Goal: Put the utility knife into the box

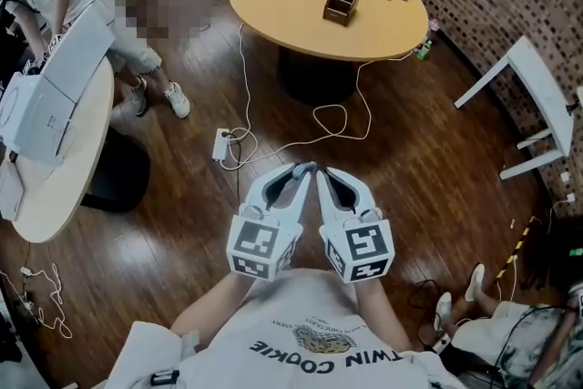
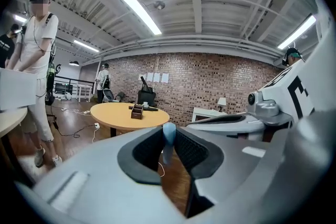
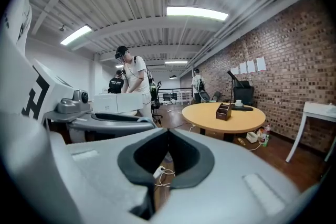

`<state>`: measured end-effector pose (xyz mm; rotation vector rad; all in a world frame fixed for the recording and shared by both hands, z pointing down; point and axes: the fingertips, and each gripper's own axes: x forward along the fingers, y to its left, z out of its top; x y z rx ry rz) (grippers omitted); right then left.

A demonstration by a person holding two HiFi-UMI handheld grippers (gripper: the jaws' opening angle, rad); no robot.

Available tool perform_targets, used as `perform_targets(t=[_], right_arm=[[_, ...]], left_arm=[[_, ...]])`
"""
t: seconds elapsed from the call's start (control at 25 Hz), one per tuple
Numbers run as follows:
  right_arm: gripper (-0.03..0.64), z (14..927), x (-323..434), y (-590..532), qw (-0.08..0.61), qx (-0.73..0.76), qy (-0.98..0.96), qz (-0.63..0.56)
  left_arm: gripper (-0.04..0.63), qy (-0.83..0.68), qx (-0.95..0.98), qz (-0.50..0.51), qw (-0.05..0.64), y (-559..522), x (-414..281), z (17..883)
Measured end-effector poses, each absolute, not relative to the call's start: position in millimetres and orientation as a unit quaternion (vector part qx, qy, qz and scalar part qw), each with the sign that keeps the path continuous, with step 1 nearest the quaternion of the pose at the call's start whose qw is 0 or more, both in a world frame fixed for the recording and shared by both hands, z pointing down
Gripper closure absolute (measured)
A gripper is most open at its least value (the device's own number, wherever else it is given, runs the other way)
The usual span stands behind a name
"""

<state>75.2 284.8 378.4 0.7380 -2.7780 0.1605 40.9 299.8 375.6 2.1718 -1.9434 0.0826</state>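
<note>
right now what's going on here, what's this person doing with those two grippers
A person holds a gripper in each hand, close to the body, standing well back from the round table. The left gripper has its fingers closed on a slim light-blue object, probably the utility knife. The right gripper is shut and empty. The wooden box sits on the round table, so the knife isn't in it yet.
</note>
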Motion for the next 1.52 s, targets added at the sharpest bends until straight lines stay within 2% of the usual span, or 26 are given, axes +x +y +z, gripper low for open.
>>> perform_targets(t=[0.76, 1.52], right_arm=[[0.615, 399.4, 23.7, 227.0, 0.148, 0.274, -0.948, 0.067], [0.615, 411.5, 30.4, 10.8, 0.142, 0.237, -0.958, 0.079]], left_arm=[[0.522, -0.654, 0.744, 0.022, 0.131, 246.7, -22.5, 393.1], [0.522, -0.671, 0.730, 0.049, 0.123, 22.5, -5.6, 397.6]])
